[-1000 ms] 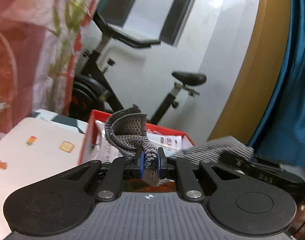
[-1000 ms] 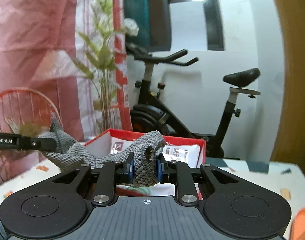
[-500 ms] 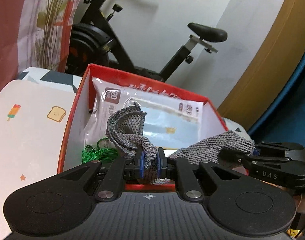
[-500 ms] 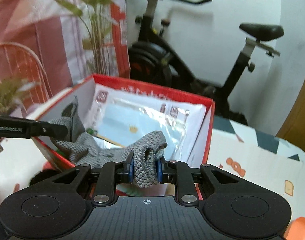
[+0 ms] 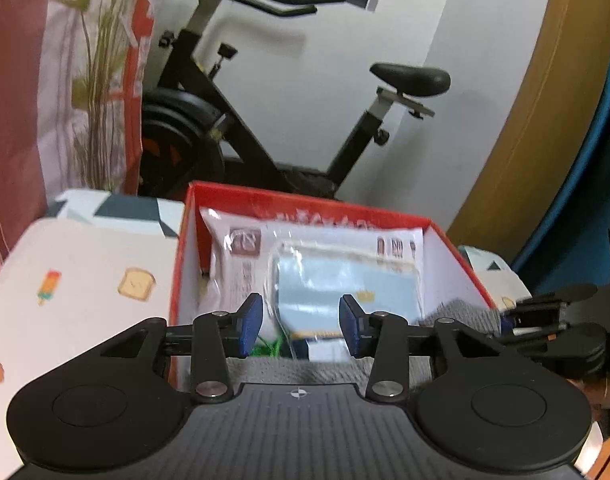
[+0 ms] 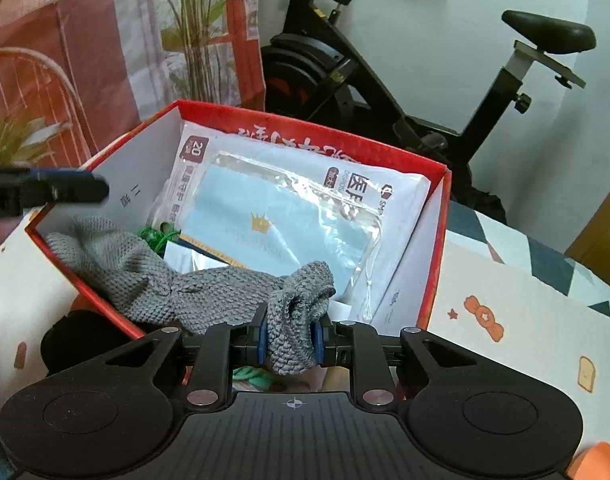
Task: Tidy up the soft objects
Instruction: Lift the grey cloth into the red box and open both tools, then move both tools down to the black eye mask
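A grey knitted cloth (image 6: 153, 276) lies draped over the near wall of a red box (image 6: 441, 216), partly inside it. My right gripper (image 6: 291, 338) is shut on one end of the cloth. My left gripper (image 5: 301, 330) is open and empty above the box's near edge (image 5: 177, 280); the cloth (image 5: 461, 312) shows below and to its right. The left gripper's finger also shows in the right wrist view (image 6: 65, 190), above the cloth's free end.
The box holds a white packet (image 6: 401, 188), a clear bag with a light blue item (image 6: 273, 224) and green string (image 6: 159, 236). It stands on a white patterned table (image 6: 505, 320). An exercise bike (image 5: 233, 128) and a plant (image 5: 101, 80) stand behind.
My left gripper has opened and let go of the cloth, whose left end has dropped onto the box wall. Both grippers have moved down toward the box.
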Demonstrator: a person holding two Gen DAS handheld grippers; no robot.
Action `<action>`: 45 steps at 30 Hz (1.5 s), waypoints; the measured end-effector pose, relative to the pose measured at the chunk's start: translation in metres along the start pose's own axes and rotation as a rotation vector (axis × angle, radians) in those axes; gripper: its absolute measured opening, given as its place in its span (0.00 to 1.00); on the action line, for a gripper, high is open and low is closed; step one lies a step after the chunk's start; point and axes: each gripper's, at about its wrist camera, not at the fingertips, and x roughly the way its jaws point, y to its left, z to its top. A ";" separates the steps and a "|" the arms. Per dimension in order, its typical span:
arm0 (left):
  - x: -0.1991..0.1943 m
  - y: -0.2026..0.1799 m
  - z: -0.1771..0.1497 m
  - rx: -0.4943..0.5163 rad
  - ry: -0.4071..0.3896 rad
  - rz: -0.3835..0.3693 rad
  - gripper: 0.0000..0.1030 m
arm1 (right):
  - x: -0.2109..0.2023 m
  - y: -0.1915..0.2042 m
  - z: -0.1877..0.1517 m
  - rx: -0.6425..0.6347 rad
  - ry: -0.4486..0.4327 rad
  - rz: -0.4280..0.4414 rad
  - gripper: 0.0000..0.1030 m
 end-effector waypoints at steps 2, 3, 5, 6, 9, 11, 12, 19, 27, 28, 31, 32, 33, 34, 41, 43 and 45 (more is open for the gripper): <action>-0.002 0.000 0.003 -0.002 -0.013 0.007 0.45 | -0.002 -0.002 0.000 0.008 0.011 0.014 0.19; -0.003 0.000 0.003 -0.003 -0.016 0.011 0.46 | -0.002 -0.003 0.000 0.017 0.015 0.022 0.19; -0.001 -0.001 0.003 -0.006 -0.013 0.017 0.47 | -0.001 -0.003 -0.001 0.040 0.019 0.040 0.19; 0.000 -0.001 0.001 -0.007 -0.008 0.018 0.47 | 0.001 -0.003 -0.002 0.047 0.025 0.045 0.19; 0.003 -0.003 -0.003 -0.008 0.007 0.017 0.47 | 0.009 -0.002 -0.004 0.091 0.049 0.066 0.19; 0.002 -0.003 -0.005 -0.004 0.009 0.020 0.47 | 0.011 -0.003 -0.004 0.114 0.057 0.067 0.18; 0.000 -0.004 -0.006 -0.002 0.009 0.022 0.47 | 0.011 -0.002 -0.004 0.117 0.058 0.061 0.19; -0.012 -0.008 -0.007 0.020 -0.001 0.061 0.52 | -0.008 -0.012 -0.008 0.184 0.007 0.010 0.32; -0.034 -0.025 -0.014 0.072 -0.044 0.065 0.74 | -0.050 -0.018 -0.014 0.184 -0.108 -0.048 0.72; -0.038 -0.026 -0.016 0.078 -0.049 0.064 0.78 | -0.054 -0.018 -0.015 0.186 -0.124 -0.048 0.81; -0.049 -0.030 -0.021 0.089 -0.064 0.060 0.84 | -0.070 -0.016 -0.024 0.179 -0.199 -0.036 0.94; -0.052 -0.031 -0.024 0.094 -0.069 0.059 0.85 | -0.073 -0.015 -0.027 0.178 -0.209 -0.036 0.94; -0.056 -0.032 -0.027 0.103 -0.072 0.059 0.85 | -0.076 -0.013 -0.031 0.179 -0.220 -0.033 0.95; -0.060 -0.032 -0.030 0.109 -0.075 0.059 0.86 | -0.078 -0.011 -0.034 0.182 -0.232 -0.031 0.96; -0.080 -0.029 -0.064 0.089 -0.078 0.056 0.88 | -0.093 0.014 -0.077 0.148 -0.364 -0.013 0.99; -0.081 -0.028 -0.076 0.077 -0.067 0.054 0.88 | -0.093 0.022 -0.090 0.145 -0.390 -0.013 0.99; -0.081 -0.025 -0.087 0.060 -0.055 0.056 0.88 | -0.093 0.028 -0.103 0.149 -0.406 -0.014 0.99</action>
